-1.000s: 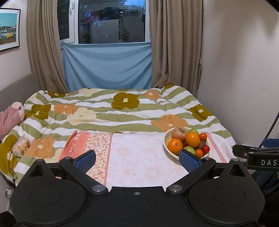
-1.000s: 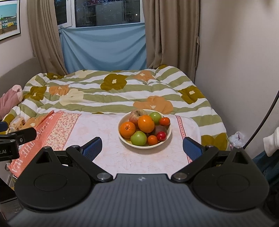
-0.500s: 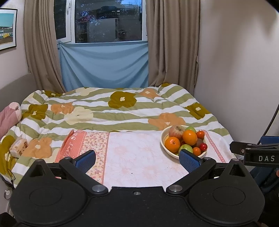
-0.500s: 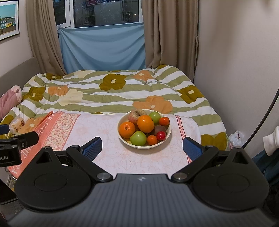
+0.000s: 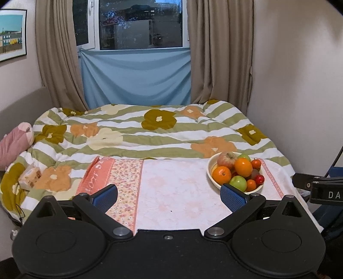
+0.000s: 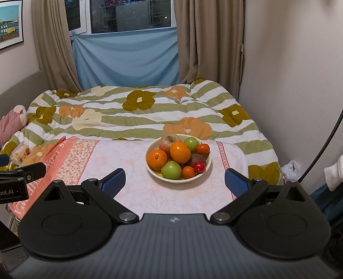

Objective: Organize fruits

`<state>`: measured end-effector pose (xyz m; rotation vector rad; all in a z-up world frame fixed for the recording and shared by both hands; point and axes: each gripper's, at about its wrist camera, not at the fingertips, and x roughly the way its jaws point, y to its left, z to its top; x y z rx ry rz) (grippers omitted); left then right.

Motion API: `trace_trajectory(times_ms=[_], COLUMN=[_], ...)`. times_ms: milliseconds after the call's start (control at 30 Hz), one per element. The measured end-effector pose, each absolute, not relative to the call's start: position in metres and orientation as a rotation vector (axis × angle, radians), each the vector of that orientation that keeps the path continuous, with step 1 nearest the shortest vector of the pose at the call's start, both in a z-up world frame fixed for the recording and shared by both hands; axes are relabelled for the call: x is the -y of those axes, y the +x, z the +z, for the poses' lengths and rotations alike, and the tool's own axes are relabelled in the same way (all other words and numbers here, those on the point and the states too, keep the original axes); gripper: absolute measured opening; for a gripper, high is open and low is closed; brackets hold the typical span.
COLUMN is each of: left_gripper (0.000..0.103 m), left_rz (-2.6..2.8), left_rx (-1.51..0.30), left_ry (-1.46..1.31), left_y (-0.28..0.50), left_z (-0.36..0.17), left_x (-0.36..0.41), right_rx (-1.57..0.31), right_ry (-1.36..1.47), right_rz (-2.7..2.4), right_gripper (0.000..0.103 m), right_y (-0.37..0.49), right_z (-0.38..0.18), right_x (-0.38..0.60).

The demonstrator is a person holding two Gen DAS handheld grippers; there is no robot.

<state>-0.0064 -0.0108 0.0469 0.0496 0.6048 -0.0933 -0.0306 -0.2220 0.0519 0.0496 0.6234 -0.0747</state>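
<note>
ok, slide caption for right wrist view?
Open right gripper faces a bowl of mixed fruit on a floral cloth.

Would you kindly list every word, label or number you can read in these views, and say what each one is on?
"DA", cut off by the frame edge: right claw's body.
"bot.AI", start cut off: left claw's body.
Orange cloth border: large letters, upside down, unreadable.
Tissue pack: print too small.

Home bedroom; bed (image 6: 139,120) w/ striped flower-print quilt fills the room; beige curtains (image 6: 199,43) either side of window (image 6: 128,15) at bed's far edge; framed picture (image 6: 9,23) on left wall; pink plush toy (image 5: 14,143) at bed's left edge.
</note>
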Motion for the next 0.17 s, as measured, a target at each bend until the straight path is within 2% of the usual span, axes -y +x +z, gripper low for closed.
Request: trace_trajectory(times_ms=[167], left_gripper=[0.103], left_rz=[-0.096], left_rx=[-0.599], left_ry=[0.040], left_y=[-0.0064], left_z=[0.0457], left_x=[0.0075], right_rx=[-0.624], right_ry=[0.048], right_rz=[-0.076], right_gripper=[0.103], right_y=[-0.0303], right_z=[0.0522], right_x=[0.2189])
